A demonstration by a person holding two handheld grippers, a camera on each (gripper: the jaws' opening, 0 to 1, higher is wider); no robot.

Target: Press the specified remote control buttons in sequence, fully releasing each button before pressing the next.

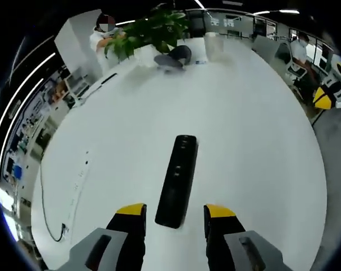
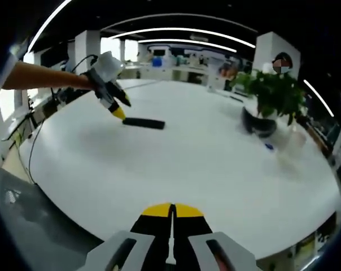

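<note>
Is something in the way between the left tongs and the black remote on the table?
Nothing visible blocks them. The remote control lies flat on the bare white table, its near end between the open left tongs. The potted plant stands far behind it.

The long black remote control's (image 1: 177, 179) buttons are too small to discern; lower frame crops both gripper bodies.
</note>
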